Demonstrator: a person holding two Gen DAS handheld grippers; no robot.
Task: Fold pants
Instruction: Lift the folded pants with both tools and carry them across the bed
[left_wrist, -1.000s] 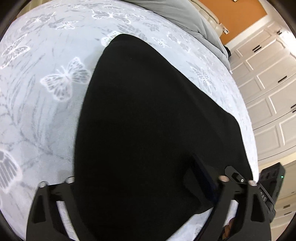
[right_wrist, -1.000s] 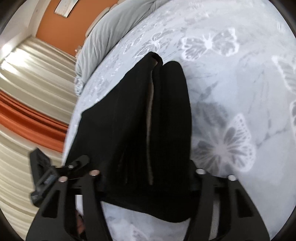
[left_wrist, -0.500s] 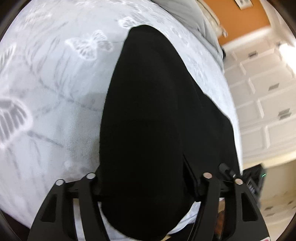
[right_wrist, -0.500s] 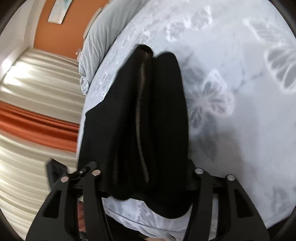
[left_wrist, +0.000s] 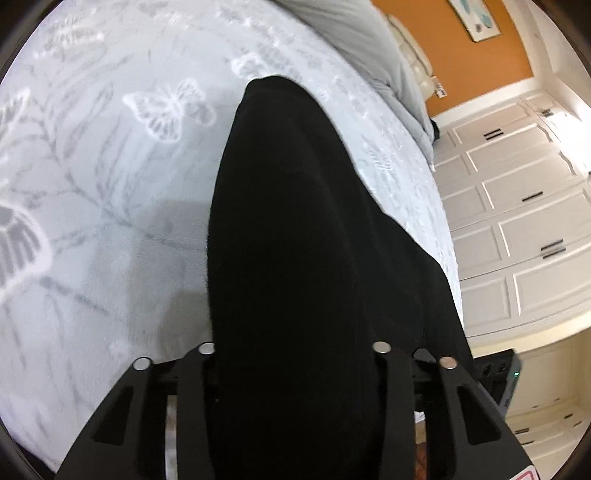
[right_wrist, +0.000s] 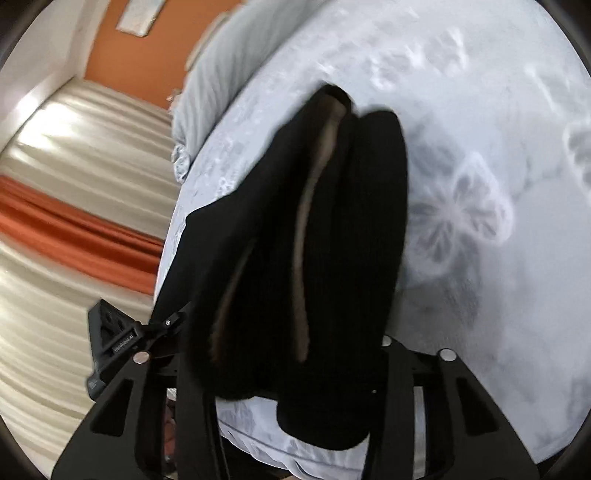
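Note:
The black pants (left_wrist: 303, 240) lie on the bed, stretching away from me; in the left wrist view they fill the gap between the fingers of my left gripper (left_wrist: 293, 349). In the right wrist view the pants (right_wrist: 332, 240) show their folded layers with a pale inner lining along the edge, and they run between the fingers of my right gripper (right_wrist: 282, 350). Both grippers hold the near end of the cloth, slightly lifted off the bed. The left gripper (right_wrist: 122, 336) shows at the right view's left side.
The bed has a pale grey cover with white butterflies (left_wrist: 110, 184). A grey pillow (left_wrist: 362, 40) lies at the head end. White cupboard doors (left_wrist: 517, 221) stand to the right of the bed; striped cream and orange curtains (right_wrist: 74, 221) hang at the other side.
Both grippers have closed in on the near end of the pants and pulled back toward the bed's edge; the cloth has narrowed and bunched between the fingers.

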